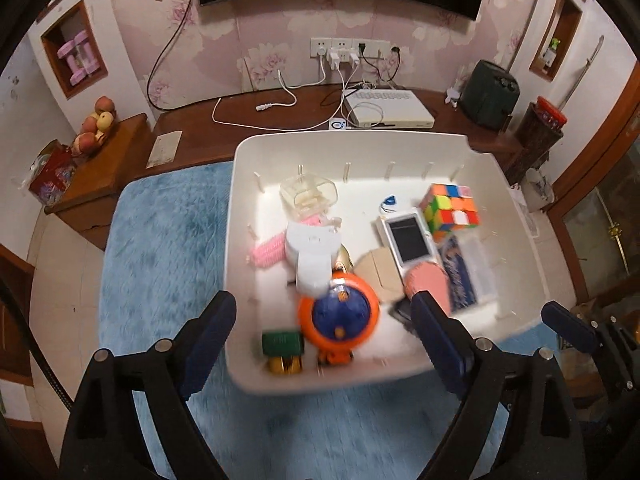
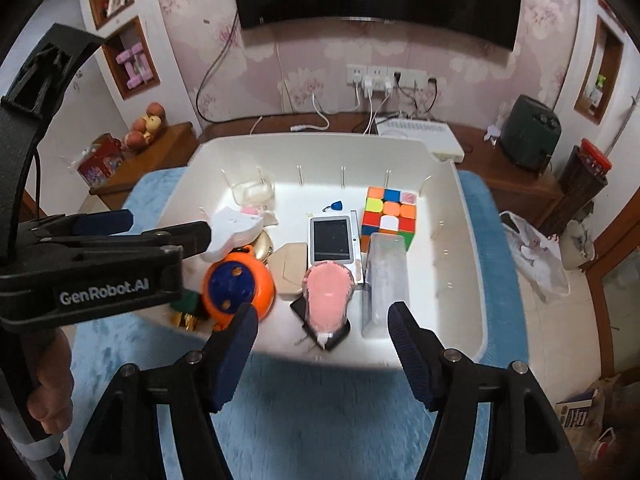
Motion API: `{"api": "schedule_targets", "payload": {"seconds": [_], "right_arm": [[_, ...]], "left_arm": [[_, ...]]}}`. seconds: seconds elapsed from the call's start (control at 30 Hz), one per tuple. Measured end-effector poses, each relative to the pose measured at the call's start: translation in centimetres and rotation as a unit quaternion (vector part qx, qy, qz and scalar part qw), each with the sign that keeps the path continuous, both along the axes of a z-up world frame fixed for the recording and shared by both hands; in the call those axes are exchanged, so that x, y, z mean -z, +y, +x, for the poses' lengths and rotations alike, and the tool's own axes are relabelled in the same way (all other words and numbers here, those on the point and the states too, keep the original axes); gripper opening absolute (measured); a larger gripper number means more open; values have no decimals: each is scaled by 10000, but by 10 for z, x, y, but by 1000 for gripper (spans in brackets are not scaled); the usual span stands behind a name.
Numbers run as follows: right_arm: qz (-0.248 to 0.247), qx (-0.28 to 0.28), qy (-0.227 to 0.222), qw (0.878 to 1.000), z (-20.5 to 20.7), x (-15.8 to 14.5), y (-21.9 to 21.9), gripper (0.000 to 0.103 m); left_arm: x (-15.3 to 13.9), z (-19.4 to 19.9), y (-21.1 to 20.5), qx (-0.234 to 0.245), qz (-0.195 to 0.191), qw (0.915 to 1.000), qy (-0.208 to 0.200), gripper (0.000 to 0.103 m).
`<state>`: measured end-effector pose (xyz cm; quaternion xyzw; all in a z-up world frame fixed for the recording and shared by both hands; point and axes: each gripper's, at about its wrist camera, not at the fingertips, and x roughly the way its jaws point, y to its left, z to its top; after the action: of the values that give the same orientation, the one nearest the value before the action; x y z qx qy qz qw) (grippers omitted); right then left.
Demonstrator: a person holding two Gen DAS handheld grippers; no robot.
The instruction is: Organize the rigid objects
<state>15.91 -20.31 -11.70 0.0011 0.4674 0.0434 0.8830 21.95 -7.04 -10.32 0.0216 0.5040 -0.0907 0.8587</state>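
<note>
Left wrist view: one white plastic bin (image 1: 360, 380) sits on a blue shaggy mat (image 1: 160, 248), filling the centre of the frame. Contents, counted:
- one multicoloured puzzle cube (image 1: 450, 210), upper right of the bin
- one white handheld device with a dark screen (image 1: 406, 236), just left of the cube
- one small blue tag (image 1: 387, 201), above the device
- one clear plastic box (image 1: 308, 196), upper left of the bin
- one orange-and-blue round toy (image 1: 340, 312), lower centre
- one green block (image 1: 282, 344), lower left corner, with gold pieces below it
- one tan cardboard piece (image 1: 378, 276), centre
- one pink oval brush (image 1: 428, 280), right of the cardboard
- one white moulded part (image 1: 314, 256), overlapping a pink ribbed item (image 1: 266, 254)

Left gripper (image 1: 324, 344) hangs over the bin's near edge, jaws spread wide, nothing between the pads.

Right wrist view: right gripper (image 2: 322, 344) stands at the near rim, jaws apart and empty, the brush between them but further on. One frosted rectangular case (image 2: 386, 280) lies right of the brush
</note>
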Motion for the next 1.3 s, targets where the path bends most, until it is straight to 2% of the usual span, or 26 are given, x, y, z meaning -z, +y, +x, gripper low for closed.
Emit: {"api": "schedule_targets", "payload": {"seconds": [0.2, 0.37, 0.47, 0.67, 1.07, 1.3], "right_arm": [[187, -9, -153, 9997, -52, -29, -1, 68], [140, 38, -367, 9992, -88, -56, 1, 69], [49, 64, -511, 9987, -111, -72, 3, 76], [1, 13, -560, 9984, -143, -94, 8, 77], [143, 115, -656, 9977, -194, -120, 11, 77], [94, 227, -783, 9966, -210, -129, 7, 79]], "left_arm": [[-32, -59, 8, -62, 82, 9997, -223, 91], [-58, -103, 15, -190, 200, 9990, -353, 91], [-71, -127, 23, -345, 150, 9985, -401, 91], [-81, -164, 31, -629, 263, 9967, -442, 91], [-99, -219, 33, -819, 182, 9941, -684, 91], [-109, -233, 30, -815, 194, 9926, -877, 91]]}}
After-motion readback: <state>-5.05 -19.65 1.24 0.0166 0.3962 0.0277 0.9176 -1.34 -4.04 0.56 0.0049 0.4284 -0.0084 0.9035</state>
